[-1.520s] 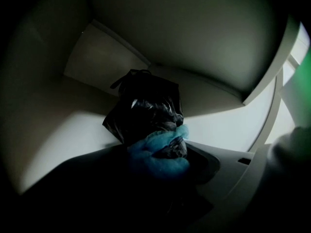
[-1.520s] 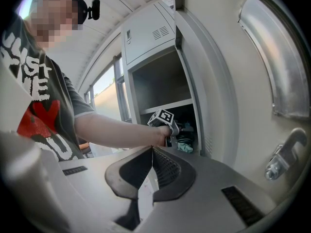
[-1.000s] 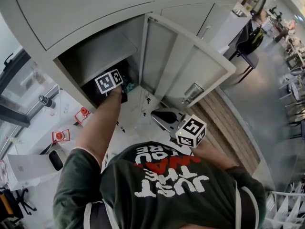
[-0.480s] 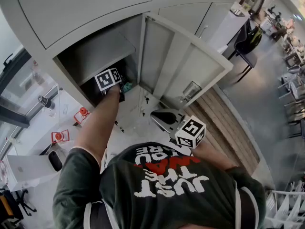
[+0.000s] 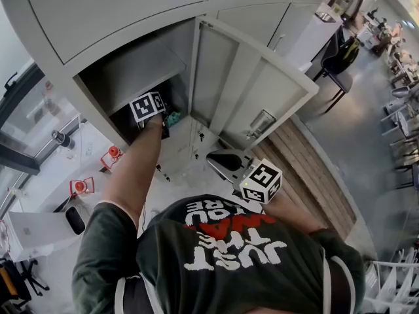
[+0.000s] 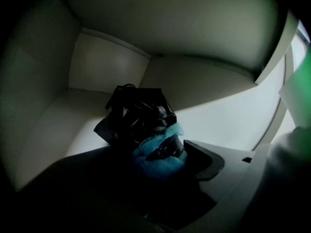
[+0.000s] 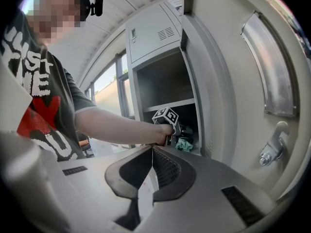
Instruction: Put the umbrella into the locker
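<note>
The umbrella [image 6: 138, 115] is a folded black bundle with a teal-blue end and lies on the floor of the open locker [image 5: 134, 70], under its inner shelf. In the head view only that teal end [image 5: 173, 118] shows. My left gripper [image 6: 156, 153] reaches into this compartment. Its jaws have just been opening and now stand open around the teal end, with a gap showing beside the right pad [image 6: 204, 158]. In the head view the left gripper [image 5: 163, 118] sits at the locker mouth. My right gripper [image 7: 152, 150] is shut and empty, held back near the person's chest [image 5: 226, 162].
The locker door [image 5: 255, 90] stands swung open to the right, its handle [image 7: 272, 147] close to the right gripper. More closed lockers [image 5: 98, 5] run above. A wooden floor strip [image 5: 314, 175] and chairs [image 5: 344, 61] lie to the right.
The left gripper has edged a little up and deeper at the locker mouth. The right gripper has stayed where it was.
</note>
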`<state>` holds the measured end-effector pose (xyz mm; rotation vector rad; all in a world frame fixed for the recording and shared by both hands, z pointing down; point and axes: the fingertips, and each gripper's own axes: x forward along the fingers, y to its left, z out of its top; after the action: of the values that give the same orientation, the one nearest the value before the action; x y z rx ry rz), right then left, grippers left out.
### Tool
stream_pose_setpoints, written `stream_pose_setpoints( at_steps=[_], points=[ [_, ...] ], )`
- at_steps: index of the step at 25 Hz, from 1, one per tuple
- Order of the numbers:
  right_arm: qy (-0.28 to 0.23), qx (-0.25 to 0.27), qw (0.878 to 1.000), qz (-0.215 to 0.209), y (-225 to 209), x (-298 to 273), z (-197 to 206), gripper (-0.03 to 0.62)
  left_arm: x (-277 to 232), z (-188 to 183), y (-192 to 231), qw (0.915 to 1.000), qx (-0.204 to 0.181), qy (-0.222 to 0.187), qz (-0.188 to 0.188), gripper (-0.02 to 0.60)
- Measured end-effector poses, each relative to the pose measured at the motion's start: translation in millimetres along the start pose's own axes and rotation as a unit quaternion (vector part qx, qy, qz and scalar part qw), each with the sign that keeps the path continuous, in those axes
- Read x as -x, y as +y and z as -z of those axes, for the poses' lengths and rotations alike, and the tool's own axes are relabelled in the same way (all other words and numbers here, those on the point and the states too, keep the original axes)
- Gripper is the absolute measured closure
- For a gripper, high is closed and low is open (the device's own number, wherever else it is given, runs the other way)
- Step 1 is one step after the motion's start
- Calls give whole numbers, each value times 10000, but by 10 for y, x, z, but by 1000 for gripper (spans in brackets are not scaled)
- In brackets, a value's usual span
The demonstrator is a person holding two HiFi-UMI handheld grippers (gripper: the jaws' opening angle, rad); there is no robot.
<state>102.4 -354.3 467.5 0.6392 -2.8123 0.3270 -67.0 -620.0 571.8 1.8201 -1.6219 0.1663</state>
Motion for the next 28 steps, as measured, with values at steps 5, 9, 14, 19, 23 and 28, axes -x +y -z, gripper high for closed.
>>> stream_pose_setpoints(
  at_steps=[5,9,14,19,23,28],
  points=[
    [1,38,10000,-5,16,7,-9,559,-3,35,-10,9998,-146,104,58,226],
    [25,37,10000,-31,24,-12,-4,559,-16,53,6,9995,-228,196,31,216],
    [76,58,9999,-70,34,-25,21,560,-55,80,21,9990,-287,320,-86,215],
    [89,61,9999,-47,22,-14,16,559,-48,78,12,9991,-283,311,-50,202],
    [103,59,9999,-49,16,-17,18,560,-43,79,-1,9991,-293,293,-29,190],
    [130,98,9998,-84,25,-41,11,559,-28,73,57,9981,-484,316,-221,170]
  ],
)
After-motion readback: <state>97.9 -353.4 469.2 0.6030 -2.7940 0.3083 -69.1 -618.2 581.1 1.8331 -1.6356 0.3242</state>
